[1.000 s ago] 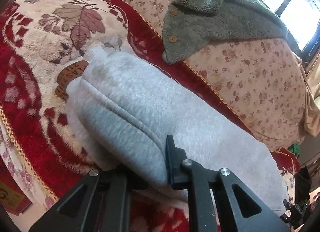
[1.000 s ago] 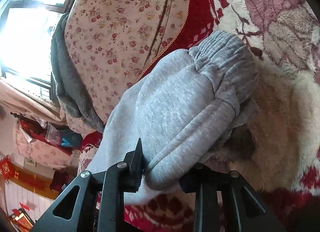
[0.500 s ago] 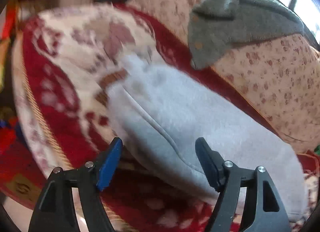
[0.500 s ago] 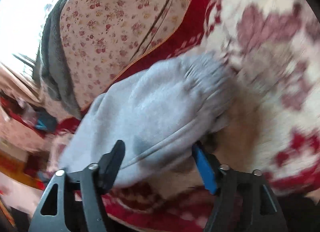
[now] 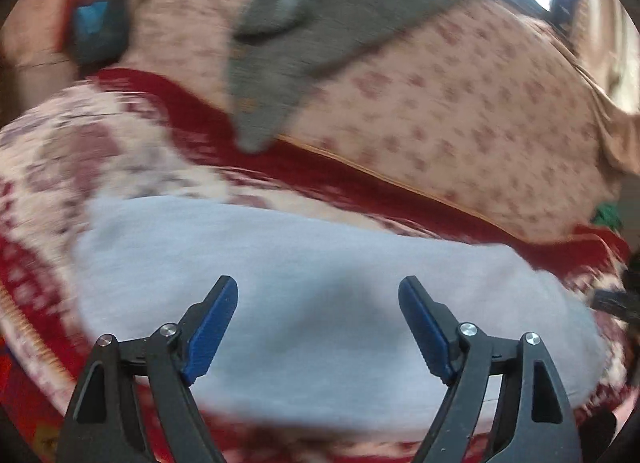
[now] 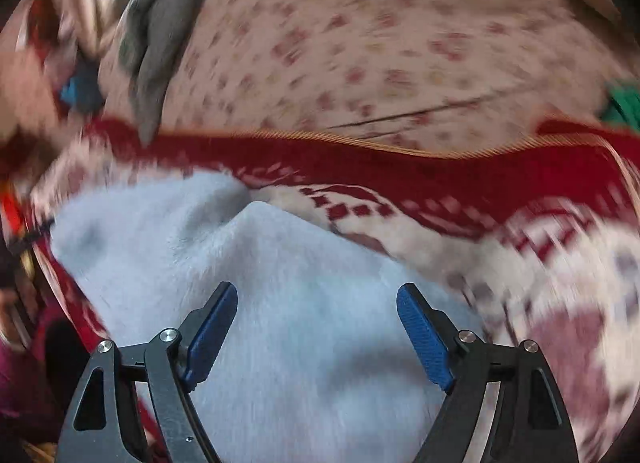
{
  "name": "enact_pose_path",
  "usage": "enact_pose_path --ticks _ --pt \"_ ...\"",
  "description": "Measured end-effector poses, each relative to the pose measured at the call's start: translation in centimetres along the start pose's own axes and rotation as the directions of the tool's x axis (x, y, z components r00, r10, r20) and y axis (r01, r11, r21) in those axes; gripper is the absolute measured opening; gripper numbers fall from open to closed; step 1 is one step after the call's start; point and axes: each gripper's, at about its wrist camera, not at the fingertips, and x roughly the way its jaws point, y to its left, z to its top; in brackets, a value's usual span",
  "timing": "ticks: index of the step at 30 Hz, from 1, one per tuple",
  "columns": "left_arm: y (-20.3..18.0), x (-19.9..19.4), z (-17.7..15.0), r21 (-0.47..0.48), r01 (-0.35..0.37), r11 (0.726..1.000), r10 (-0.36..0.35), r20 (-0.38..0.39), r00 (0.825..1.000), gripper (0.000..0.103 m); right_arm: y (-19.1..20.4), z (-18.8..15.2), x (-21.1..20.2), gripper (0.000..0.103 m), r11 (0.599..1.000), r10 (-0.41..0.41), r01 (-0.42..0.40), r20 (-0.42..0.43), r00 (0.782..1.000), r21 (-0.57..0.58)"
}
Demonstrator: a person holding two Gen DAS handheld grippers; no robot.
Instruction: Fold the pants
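The grey pants (image 5: pixel 320 303) lie folded on the red-and-cream blanket (image 5: pixel 304 171) (both views blurred), below the left gripper (image 5: pixel 318 323) and right gripper (image 6: pixel 317 323), whose jaws are opening, gripping nothing.

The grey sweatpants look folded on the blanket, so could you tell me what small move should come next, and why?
Probably lift both grippers clear. The left gripper and right gripper have opening jaws with nothing pinched; the grey sweatpants lie below as a compact bundle on the red and cream blanket. The blur hides whether an edge needs smoothing.
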Motion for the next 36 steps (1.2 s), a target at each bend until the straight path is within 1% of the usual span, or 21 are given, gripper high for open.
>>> enact_pose_path --ticks 2,4,7,10,12,14,15,17,19,20,22,24,27,30,32,34,35,36 --pt "-2.6 2.0 0.7 0.043 0.045 0.998 -0.044 -0.029 0.999 0.082 0.5 1.2 2.7 0.086 0.998 -0.012 0.009 -0.052 0.999 -0.057" --pt "-5.1 3.6 0.9 0.083 0.083 0.993 -0.078 -0.055 0.995 0.082 0.6 1.8 4.5 0.086 0.996 -0.002 -0.005 -0.080 0.997 -0.088" --pt "-8.5 5.8 1.3 0.152 0.141 0.978 -0.129 -0.089 0.988 0.082 0.6 2.7 6.6 0.086 0.992 0.058 -0.071 -0.121 0.991 -0.108" --pt "-11.4 7.7 1.5 0.200 0.183 0.962 -0.161 -0.123 0.979 0.082 0.4 3.4 8.2 0.086 0.984 0.082 -0.106 -0.163 0.983 -0.144" --pt "-13.1 8.8 1.5 0.221 0.218 0.951 -0.188 -0.149 0.971 0.082 0.3 3.7 8.9 0.086 0.980 0.119 -0.146 -0.189 0.975 -0.136" --pt "-14.4 9.7 1.3 0.236 0.230 0.944 -0.194 -0.166 0.967 0.082 0.0 3.9 9.5 0.086 0.977 0.158 -0.184 -0.211 0.965 -0.111" --pt "-15.0 10.3 1.2 0.243 0.237 0.941 -0.197 -0.178 0.964 0.082 -0.1 3.9 9.8 0.083 0.976 0.164 -0.190 -0.217 0.962 -0.106" --pt "-15.9 11.6 1.1 0.251 0.241 0.938 -0.194 -0.200 0.960 0.082 0.3 3.7 10.3 0.069 0.971 0.179 -0.209 -0.228 0.957 -0.114" --pt "-16.6 12.9 0.8 0.252 0.244 0.936 -0.189 -0.224 0.956 0.082 0.9 3.4 10.4 0.049 0.972 0.164 -0.195 -0.222 0.961 -0.128" --pt "-16.8 13.4 0.6 0.254 0.241 0.937 -0.184 -0.229 0.956 0.082 1.2 3.2 10.4 0.043 0.974 0.157 -0.187 -0.213 0.964 -0.130" --pt "-17.2 14.2 0.2 0.255 0.221 0.941 -0.163 -0.232 0.959 0.082 2.0 3.0 10.2 0.023 0.976 0.121 -0.150 -0.182 0.976 -0.155" --pt "-17.0 14.5 -0.1 0.243 0.208 0.947 -0.150 -0.237 0.960 0.082 3.0 2.6 9.5 0.013 0.975 0.058 -0.087 -0.144 0.988 -0.205" --pt "-16.5 14.7 -0.3 0.218 0.207 0.954 -0.154 -0.239 0.959 0.082 2.8 2.5 8.2 0.007 0.978 -0.009 -0.013 -0.102 0.995 -0.208" --pt "-16.0 14.6 -0.6 0.205 0.201 0.958 -0.153 -0.229 0.961 0.082 1.5 2.3 5.9 0.007 0.990 -0.041 0.036 -0.033 0.999 -0.139" --pt "-15.9 14.7 -1.0 0.206 0.201 0.958 -0.155 -0.219 0.963 0.083 0.6 1.8 4.9 0.007 0.994 -0.058 0.057 -0.011 0.998 -0.097" --pt "-15.9 15.0 -1.5 0.217 0.195 0.957 -0.149 -0.211 0.966 0.083 -0.2 1.0 5.4 0.007 0.994 -0.090 0.089 -0.023 0.996 -0.066" --pt "-16.0 15.2 -1.8 0.227 0.190 0.955 -0.143 -0.211 0.967 0.083 -0.5 0.6 6.1 0.007 0.993 -0.109 0.106 -0.046 0.993 -0.055" --pt "-16.1 15.1 -2.0 0.237 0.183 0.954 -0.136 -0.202 0.970 0.083 -0.9 0.1 6.9 0.007 0.994 -0.106 0.103 -0.068 0.992 -0.036"
